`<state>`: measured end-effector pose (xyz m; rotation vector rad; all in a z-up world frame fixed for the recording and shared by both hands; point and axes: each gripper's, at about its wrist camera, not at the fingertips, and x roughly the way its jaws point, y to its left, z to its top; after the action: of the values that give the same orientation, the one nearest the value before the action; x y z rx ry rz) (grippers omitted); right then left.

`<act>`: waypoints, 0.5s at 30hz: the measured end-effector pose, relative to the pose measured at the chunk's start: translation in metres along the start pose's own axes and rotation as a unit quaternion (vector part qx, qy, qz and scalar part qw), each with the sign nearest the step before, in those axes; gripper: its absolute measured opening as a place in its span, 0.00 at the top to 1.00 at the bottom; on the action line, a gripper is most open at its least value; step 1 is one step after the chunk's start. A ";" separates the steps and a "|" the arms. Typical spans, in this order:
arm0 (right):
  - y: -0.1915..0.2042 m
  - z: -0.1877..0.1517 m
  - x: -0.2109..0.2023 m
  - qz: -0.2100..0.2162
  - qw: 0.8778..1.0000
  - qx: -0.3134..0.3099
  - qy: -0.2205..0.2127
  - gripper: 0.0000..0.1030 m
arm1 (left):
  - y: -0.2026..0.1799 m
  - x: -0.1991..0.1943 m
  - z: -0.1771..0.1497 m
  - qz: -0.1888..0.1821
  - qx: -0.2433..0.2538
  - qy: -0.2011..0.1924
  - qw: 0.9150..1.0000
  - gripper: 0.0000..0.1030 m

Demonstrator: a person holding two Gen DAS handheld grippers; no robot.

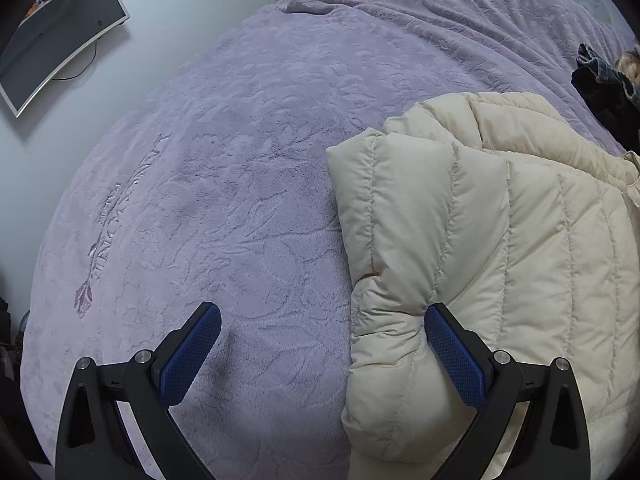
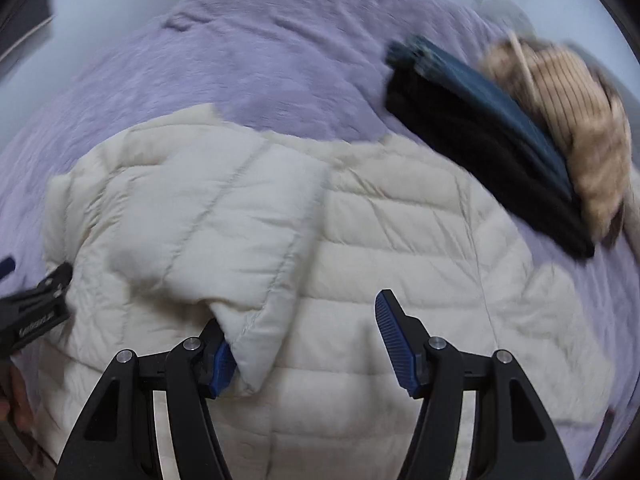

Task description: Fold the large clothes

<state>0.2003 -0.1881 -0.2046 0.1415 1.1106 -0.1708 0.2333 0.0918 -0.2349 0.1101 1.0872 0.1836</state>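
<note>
Jacket [image 1: 500, 240], cream and quilted, lies on the lilac bedspread [image 1: 240, 200], partly folded; left gripper [image 1: 322, 354] stands apart at its edge, clamping nothing; right gripper [image 2: 304, 340], nearer the folded flap [image 2: 256, 344], gapes empty.

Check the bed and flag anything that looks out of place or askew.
The cream puffer jacket has a quilted flap sticking up loose beside the right tool. Nothing looks spilled or damaged.

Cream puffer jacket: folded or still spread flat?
Partly folded: the cream puffer jacket has one sleeve laid across its body on the bedspread.
</note>
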 end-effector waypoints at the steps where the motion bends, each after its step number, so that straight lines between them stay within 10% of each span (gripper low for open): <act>1: -0.020 -0.002 0.004 0.016 0.999 0.046 0.014 0.35 | 0.000 0.000 0.000 0.000 0.001 0.000 1.000 0.01; 8: -0.108 -0.031 -0.004 0.043 0.979 0.195 0.024 0.35 | 0.003 0.001 0.000 -0.001 0.001 0.005 1.000 0.01; 15: -0.098 -0.020 -0.035 0.115 0.979 0.162 -0.044 0.51 | 0.002 0.000 0.003 0.004 0.013 0.003 1.000 0.01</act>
<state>0.1474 -0.2775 -0.1846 0.5459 0.9647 -0.1488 0.2353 0.0940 -0.2328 0.1382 1.0952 0.1777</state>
